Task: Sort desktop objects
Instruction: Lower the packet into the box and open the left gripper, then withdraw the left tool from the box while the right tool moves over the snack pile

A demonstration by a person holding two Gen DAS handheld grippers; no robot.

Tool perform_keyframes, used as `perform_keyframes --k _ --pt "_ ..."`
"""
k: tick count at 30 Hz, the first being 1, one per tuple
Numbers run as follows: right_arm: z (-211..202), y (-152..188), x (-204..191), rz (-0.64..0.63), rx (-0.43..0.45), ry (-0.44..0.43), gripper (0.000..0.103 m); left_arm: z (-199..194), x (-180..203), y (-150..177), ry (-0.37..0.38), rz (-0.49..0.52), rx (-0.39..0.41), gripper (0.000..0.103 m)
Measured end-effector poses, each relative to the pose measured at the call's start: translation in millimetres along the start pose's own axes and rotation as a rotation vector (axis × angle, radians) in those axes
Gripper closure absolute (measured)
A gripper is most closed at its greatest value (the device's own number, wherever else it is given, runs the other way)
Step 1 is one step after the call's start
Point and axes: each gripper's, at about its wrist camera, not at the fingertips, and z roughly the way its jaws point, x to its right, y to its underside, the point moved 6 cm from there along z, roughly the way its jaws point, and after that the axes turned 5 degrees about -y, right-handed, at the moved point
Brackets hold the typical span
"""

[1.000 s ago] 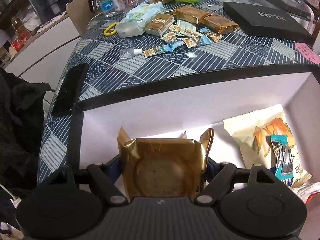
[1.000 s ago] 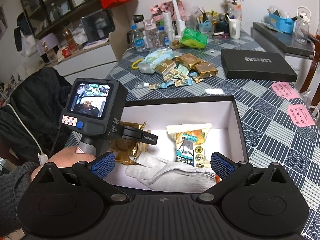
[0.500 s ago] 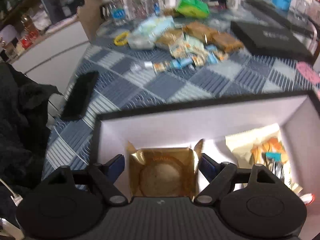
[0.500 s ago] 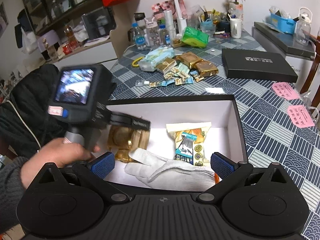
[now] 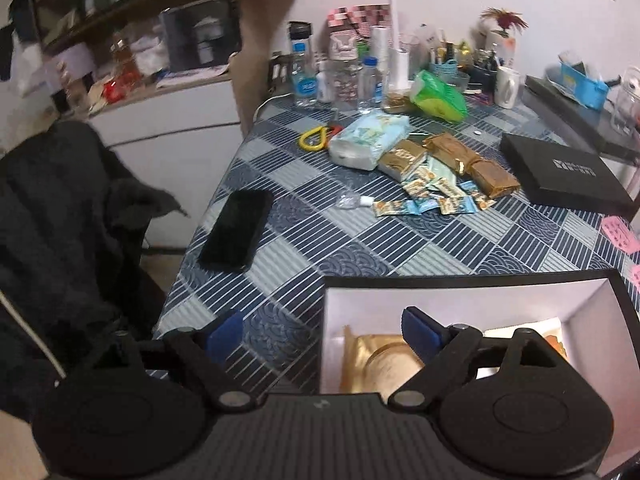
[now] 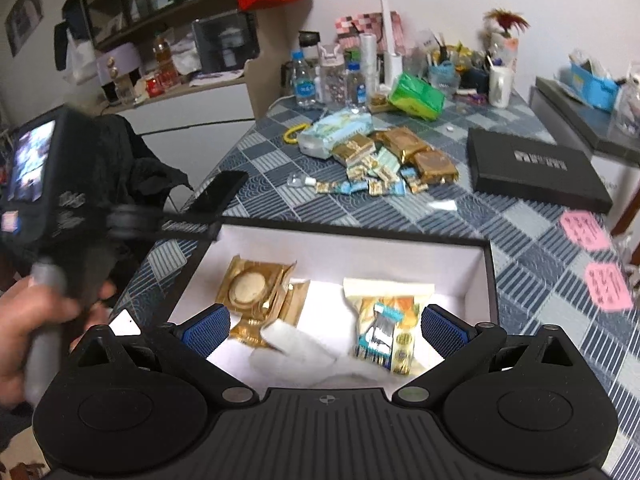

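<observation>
Right wrist view: both claws (image 6: 325,326) (image 5: 322,330) released and empty, gold packet (image 6: 253,290) inside the white-lined box (image 6: 486,280).

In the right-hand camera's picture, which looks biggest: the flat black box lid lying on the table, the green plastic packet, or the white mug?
Largest to smallest as they appear:
1. Flat black box lid
2. Green plastic packet
3. White mug
The packet and mug stand farther back on the table, so they look smaller than they really are; only the lid's lead is clear.
</observation>
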Motion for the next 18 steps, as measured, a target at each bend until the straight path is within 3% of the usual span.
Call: perform_keyframes --k 7,18 --pt "21 -40 7 -0.013 0.020 -0.030 0.000 -8 -20 9 0.041 -0.069 -0.021 0.000" --pt "60 -93 26 0.008 0.011 -0.044 0.000 -18 -15 9 0.111 -0.044 -0.036 0.000"
